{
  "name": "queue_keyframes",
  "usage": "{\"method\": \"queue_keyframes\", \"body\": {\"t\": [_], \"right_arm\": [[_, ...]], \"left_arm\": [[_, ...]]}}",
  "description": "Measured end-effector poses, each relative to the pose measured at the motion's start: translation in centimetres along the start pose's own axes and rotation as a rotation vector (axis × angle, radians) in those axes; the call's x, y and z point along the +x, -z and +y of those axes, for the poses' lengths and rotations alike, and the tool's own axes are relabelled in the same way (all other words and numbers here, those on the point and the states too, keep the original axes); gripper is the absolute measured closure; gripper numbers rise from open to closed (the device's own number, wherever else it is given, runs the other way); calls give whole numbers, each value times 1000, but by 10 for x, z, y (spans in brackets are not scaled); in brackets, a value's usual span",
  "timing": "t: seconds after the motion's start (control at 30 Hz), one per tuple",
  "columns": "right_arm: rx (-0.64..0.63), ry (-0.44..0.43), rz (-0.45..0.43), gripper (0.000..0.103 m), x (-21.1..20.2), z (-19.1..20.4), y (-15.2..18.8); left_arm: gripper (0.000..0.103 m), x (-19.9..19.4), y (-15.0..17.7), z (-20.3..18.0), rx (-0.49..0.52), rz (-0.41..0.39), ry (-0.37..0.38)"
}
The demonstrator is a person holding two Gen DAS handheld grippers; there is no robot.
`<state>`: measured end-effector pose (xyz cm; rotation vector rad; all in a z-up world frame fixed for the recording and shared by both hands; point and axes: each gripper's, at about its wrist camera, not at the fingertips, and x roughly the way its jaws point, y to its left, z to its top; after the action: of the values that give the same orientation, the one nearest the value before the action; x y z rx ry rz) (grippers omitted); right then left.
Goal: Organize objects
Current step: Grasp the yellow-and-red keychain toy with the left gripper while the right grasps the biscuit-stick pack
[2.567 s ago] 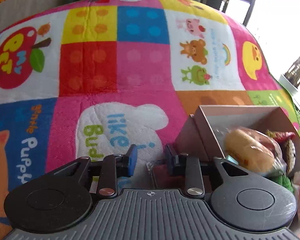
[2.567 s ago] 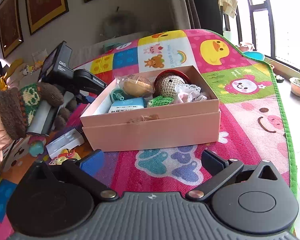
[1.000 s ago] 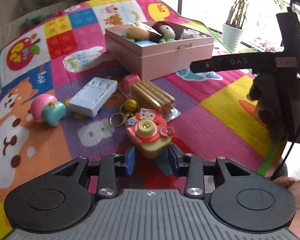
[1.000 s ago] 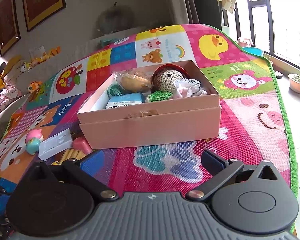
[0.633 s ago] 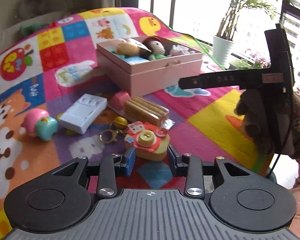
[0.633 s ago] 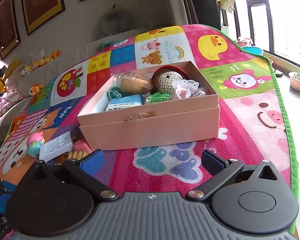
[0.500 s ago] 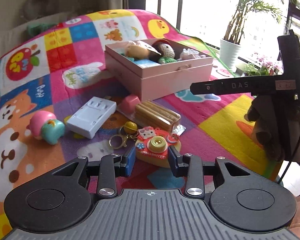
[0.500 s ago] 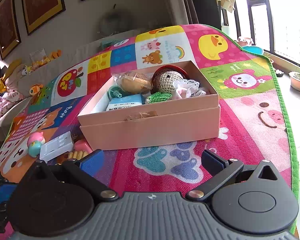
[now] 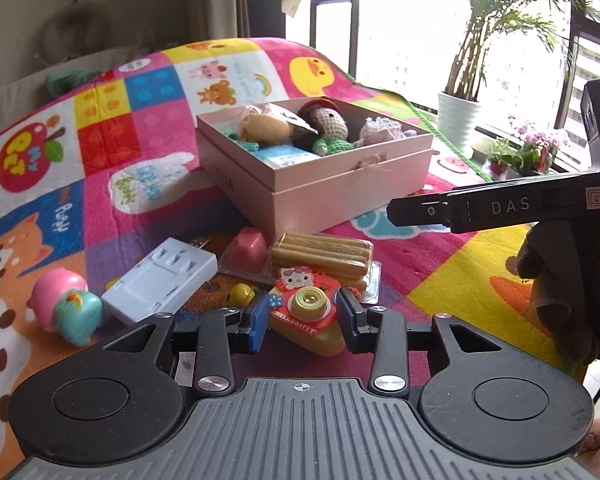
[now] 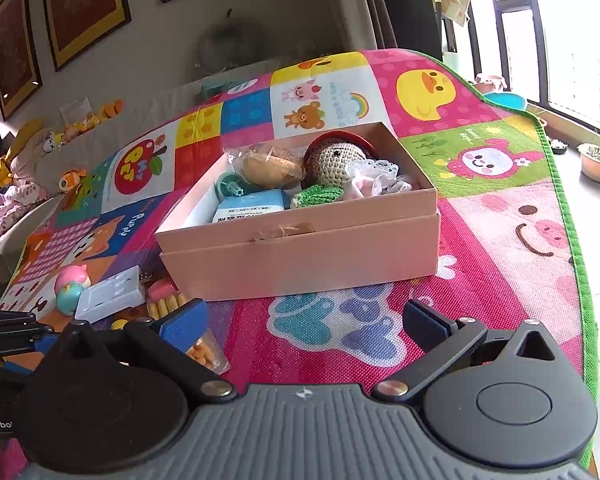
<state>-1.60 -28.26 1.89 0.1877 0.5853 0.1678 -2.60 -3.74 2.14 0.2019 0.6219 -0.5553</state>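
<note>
On the play mat [image 9: 452, 264], going left to right in the left wrist view, a pink and teal squishy toy [image 9: 66, 300] lies at about 9 o'clock from the left gripper [image 9: 302, 322], then a white power strip [image 9: 160, 280] at 10 o'clock, a small yellow bell [image 9: 240, 292] just beside the left pad, and the toy camera [image 9: 306, 314] right between the fingers. A pink block [image 9: 249, 245] and a pack of biscuit sticks [image 9: 320, 254] sit at 12 o'clock, the biscuits touching the camera's far side. The pink box [image 9: 340, 192], already holding several things, stands farther off at 12 to 1 o'clock.

The left gripper's fingers are spread just wider than the camera and bracket its body; whether the pads touch it yet I cannot tell. To do this grasp well, I judge it best to close squarely on the yellow base, low enough that the pads miss the round lens, and to lift straight up so the bell's ring and the biscuit wrapper are not dragged along.

The right gripper [image 10: 304, 322] hovers with fingers wide apart and nothing between them, the box at its 12 o'clock; it should keep clear of the path to the box.
</note>
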Motion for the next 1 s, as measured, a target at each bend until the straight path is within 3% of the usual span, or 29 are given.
{"method": "queue_keyframes", "body": {"t": [0.1,0.2,0.37,0.43,0.67,0.77,0.9,0.93,1.0], "right_arm": [[1,-2,-5,0,-1,-1,0],[1,-5,-7,0,-1,-1,0],[-5,-5,-6,0,0,0,0],[-20,-9,5,0,1,2,-1],[-214,-115,60,0,2,31,-3],[-333,-149,98,11,13,56,-5],[-415,-169,127,16,39,84,-10],[-429,-172,145,22,45,90,-10],[-443,-179,191,45,55,97,-9]], "left_arm": [[74,0,0,-8,50,-23,-25],[74,3,-1,-10,67,-13,-22],[74,5,-5,0,-3,-2,7],[80,3,-5,5,-34,0,25],[82,-41,21,7,22,48,30],[82,-53,29,15,-16,59,18],[81,-48,28,16,-25,41,-1],[81,-46,27,14,-15,38,-5],[81,-40,23,11,-8,36,-7]]}}
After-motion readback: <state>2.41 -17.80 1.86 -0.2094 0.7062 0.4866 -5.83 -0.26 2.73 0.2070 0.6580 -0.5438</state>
